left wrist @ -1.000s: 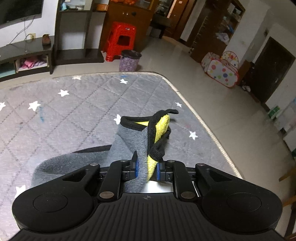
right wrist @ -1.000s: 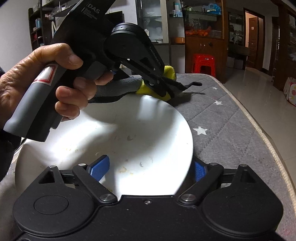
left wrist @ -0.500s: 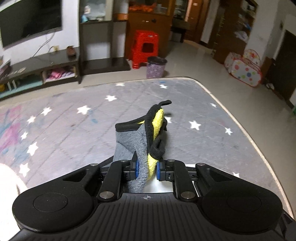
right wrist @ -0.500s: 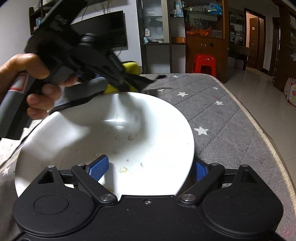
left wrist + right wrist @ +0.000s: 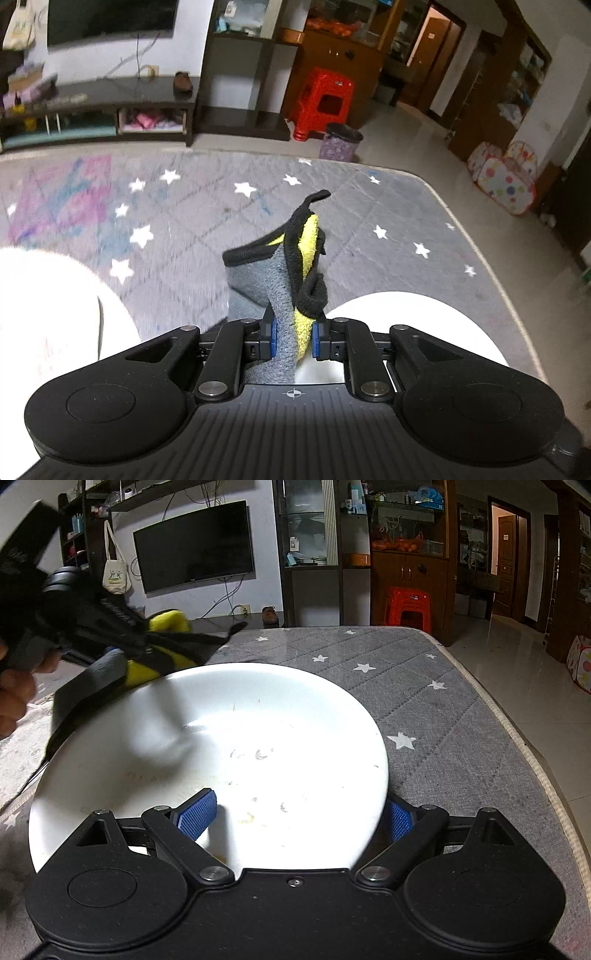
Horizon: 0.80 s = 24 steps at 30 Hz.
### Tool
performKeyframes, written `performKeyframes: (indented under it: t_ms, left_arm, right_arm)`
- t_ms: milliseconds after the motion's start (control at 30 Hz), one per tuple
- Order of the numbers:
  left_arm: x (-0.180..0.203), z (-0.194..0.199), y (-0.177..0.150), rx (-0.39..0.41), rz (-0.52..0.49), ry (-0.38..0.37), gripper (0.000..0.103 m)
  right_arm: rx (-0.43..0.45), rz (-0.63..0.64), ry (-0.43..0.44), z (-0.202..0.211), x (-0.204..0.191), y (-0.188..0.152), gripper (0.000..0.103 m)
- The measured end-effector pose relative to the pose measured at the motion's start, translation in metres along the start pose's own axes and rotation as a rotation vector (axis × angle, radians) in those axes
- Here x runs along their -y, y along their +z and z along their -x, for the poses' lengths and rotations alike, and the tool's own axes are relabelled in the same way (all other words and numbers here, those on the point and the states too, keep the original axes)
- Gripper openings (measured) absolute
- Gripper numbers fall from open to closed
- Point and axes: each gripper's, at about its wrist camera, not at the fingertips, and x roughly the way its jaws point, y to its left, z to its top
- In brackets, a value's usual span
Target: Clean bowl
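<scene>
A shallow white bowl (image 5: 221, 746) with small food specks lies on the grey star mat. My right gripper (image 5: 295, 819) is shut on its near rim, one blue pad inside and one outside. My left gripper (image 5: 293, 338) is shut on a grey and yellow cloth (image 5: 284, 273) with black trim. In the right wrist view the left gripper (image 5: 110, 642) is blurred over the bowl's far left rim, with the cloth (image 5: 147, 664) hanging at the rim. The bowl's rim shows under the left gripper (image 5: 424, 317).
The grey star mat (image 5: 443, 709) ends at a corded edge on the right, with tiled floor beyond. A white shape (image 5: 48, 302) lies at the left. A red stool (image 5: 325, 99), a purple bin (image 5: 341, 142) and a TV shelf stand behind.
My left gripper has swept with the cloth from over the bowl's far middle to its far left rim. The right gripper and bowl have stayed put.
</scene>
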Motion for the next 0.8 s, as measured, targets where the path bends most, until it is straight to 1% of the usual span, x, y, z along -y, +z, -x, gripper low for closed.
performKeyframes:
  t_ms: [467,533,600,800]
  left_arm:
    - [-0.017,0.034,-0.030,0.006,0.041,0.000,0.018]
    - [-0.018,0.039,-0.036,0.006,0.042,0.001,0.018]
    - [-0.017,0.044,-0.042,0.005,0.042,0.003,0.018]
    - [-0.019,0.060,-0.060,-0.005,0.075,-0.002,0.018]
  right_arm:
    - [0.001,0.000,0.000,-0.001,0.001,0.000,0.094]
    - [0.000,0.001,0.002,0.000,0.001,-0.001,0.094]
    - [-0.005,-0.002,-0.011,0.000,0.001,-0.001,0.101]
    - [-0.005,-0.004,-0.021,0.002,0.001,0.000,0.101]
